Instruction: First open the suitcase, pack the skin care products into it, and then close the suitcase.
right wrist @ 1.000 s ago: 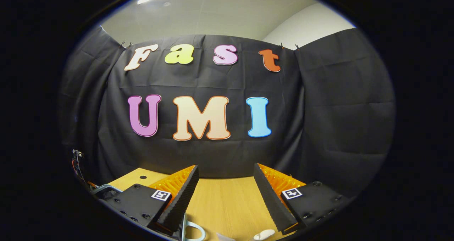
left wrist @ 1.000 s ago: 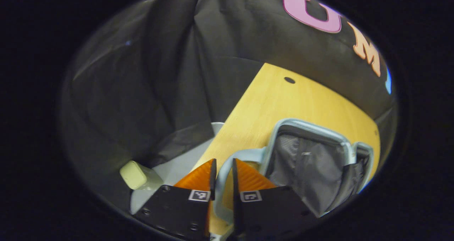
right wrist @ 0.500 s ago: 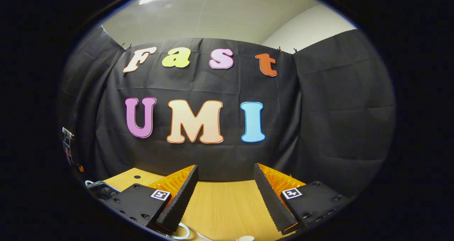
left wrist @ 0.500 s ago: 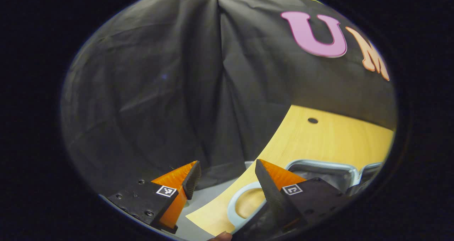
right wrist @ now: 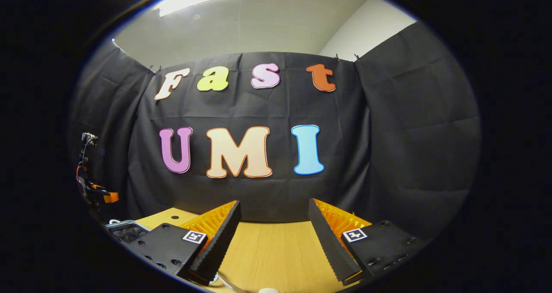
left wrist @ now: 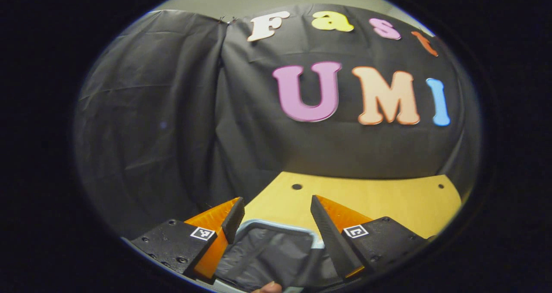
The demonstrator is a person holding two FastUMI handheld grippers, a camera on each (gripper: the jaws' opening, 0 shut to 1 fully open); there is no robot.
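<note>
The suitcase (left wrist: 276, 252) lies open just under my left gripper (left wrist: 276, 203); its grey fabric lining and pale blue rim show between the two spread fingers, which touch nothing. A fingertip (left wrist: 269, 288) of the person's hand peeks in at the bottom edge. My right gripper (right wrist: 274, 204) hovers open over the bare wooden table (right wrist: 276, 250) with nothing between its fingers. In the right gripper view the suitcase (right wrist: 126, 231) shows at the far left, and above it the left gripper (right wrist: 97, 191) with its cables.
The wooden table (left wrist: 379, 200) runs back to the black cloth wall and has small round holes near its far edge. A small white object (right wrist: 267, 290) sits at the bottom edge of the right gripper view, mostly cut off.
My left gripper let go of the suitcase's pale blue handle, opened, and swung up to face the back wall over the lining. The right gripper stayed open and tilted slightly upward.
</note>
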